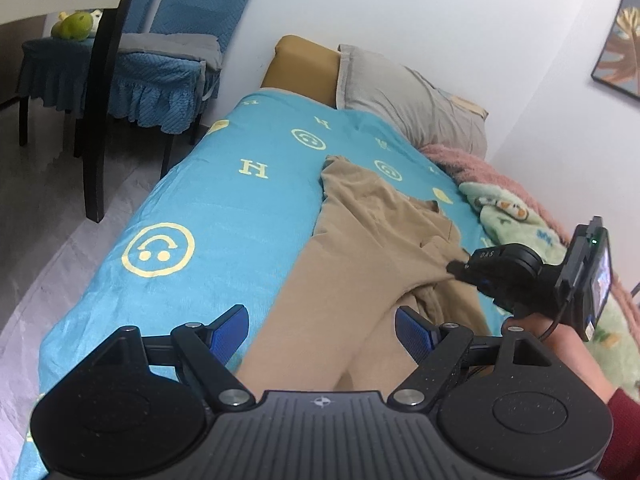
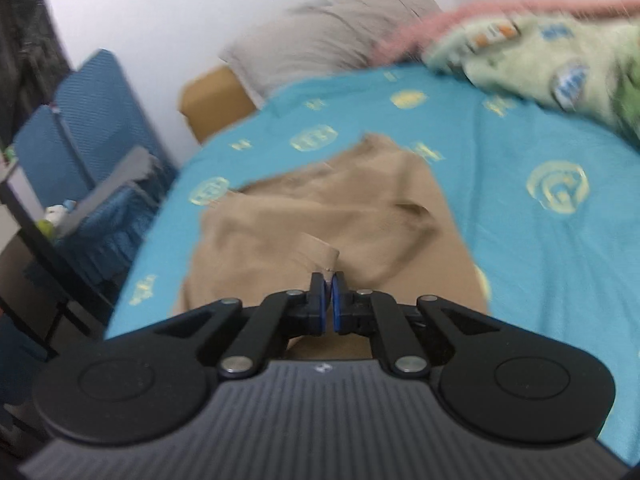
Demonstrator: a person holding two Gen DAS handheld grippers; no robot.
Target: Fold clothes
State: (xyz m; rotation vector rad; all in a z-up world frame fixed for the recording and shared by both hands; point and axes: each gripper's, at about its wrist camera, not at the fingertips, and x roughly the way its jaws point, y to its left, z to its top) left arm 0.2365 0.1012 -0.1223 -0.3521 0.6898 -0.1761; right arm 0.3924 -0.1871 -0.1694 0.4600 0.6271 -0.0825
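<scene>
Right wrist view shows the right gripper [image 2: 328, 280] clenched on a fold of the tan trousers [image 2: 320, 216] lying rumpled on the blue bedsheet [image 2: 520, 240], left gripper [image 1: 320, 328] released above them, folding barely begun.

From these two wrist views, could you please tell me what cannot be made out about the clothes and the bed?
- Tan cotton garment: near end cut off behind the left gripper, left wrist view.
- Fold pinched by the right gripper: blurred, right wrist view.
- Green patterned fleece blanket: print smeared by blur, cut by the frame edge.
</scene>
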